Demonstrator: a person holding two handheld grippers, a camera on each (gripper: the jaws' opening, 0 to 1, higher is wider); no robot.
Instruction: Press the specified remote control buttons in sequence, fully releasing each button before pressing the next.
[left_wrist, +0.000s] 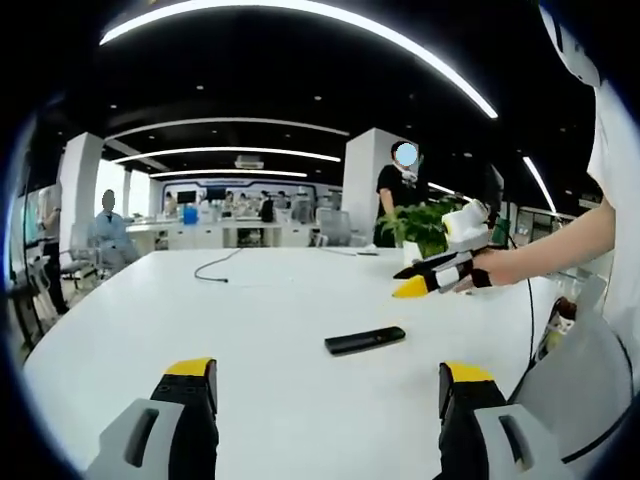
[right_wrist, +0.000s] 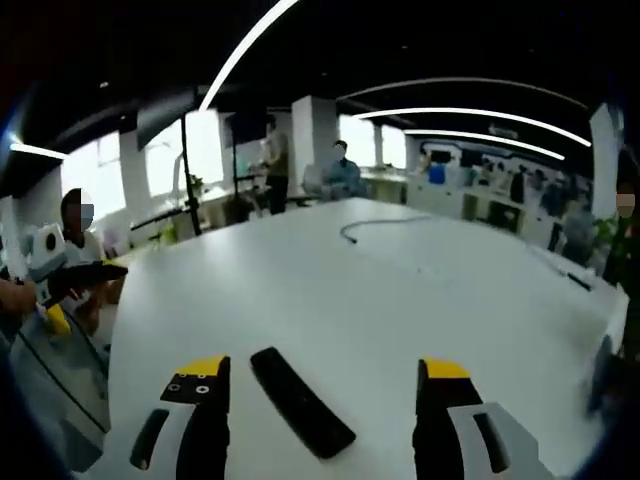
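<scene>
A slim black remote control (left_wrist: 365, 340) lies flat on the big white table (left_wrist: 250, 320), just beyond my left gripper (left_wrist: 328, 372), whose yellow-tipped jaws stand wide apart with nothing between them. A hand holds my right gripper (left_wrist: 405, 282) over the table, above and right of the remote. In the right gripper view the remote (right_wrist: 300, 400) lies slantwise on the table (right_wrist: 400, 300) between the spread jaws of my right gripper (right_wrist: 324, 368), which is open and not touching it. My left gripper (right_wrist: 85, 290) shows at the far left there.
A black cable (left_wrist: 215, 265) lies on the far part of the table, seen too as the cable (right_wrist: 375, 228). A potted plant (left_wrist: 425, 225) stands at the far right edge. People sit and stand at desks behind. The table's near right edge (left_wrist: 530, 350) is close.
</scene>
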